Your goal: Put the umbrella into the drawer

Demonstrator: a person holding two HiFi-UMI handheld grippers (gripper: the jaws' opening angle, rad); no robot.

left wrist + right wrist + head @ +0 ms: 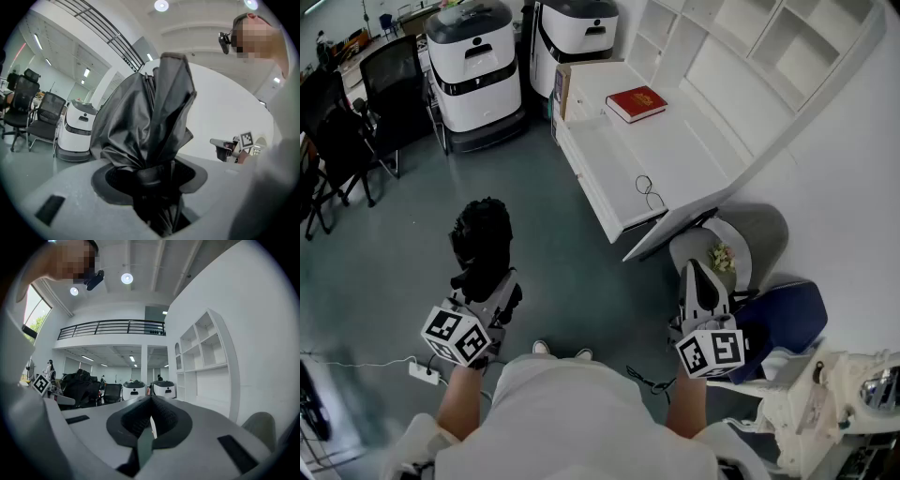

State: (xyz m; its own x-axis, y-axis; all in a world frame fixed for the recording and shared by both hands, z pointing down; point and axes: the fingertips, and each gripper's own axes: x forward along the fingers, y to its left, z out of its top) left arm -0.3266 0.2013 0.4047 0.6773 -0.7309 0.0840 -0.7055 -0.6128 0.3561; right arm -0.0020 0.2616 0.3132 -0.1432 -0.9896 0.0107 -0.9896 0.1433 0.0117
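Note:
A black folded umbrella (483,234) sticks out forward from my left gripper (483,281), which is shut on its bunched lower end. In the left gripper view the crumpled umbrella (145,117) fills the middle, pinched between the jaws of the left gripper (154,180). My right gripper (694,270) is held level at the right, shut with nothing in it; in its own view the right gripper (150,404) shows its pads meeting. Ahead stands a white desk (675,141) with what looks like a pulled-out drawer (600,159). Both grippers are well short of it.
A red book (636,103) lies on the desk, a thin wire loop (650,192) nearer its front. Two white robots (473,66) and black office chairs (389,84) stand at the back left. A grey round chair (750,239) and blue bag (787,319) are at the right. A power strip (425,372) lies on the floor.

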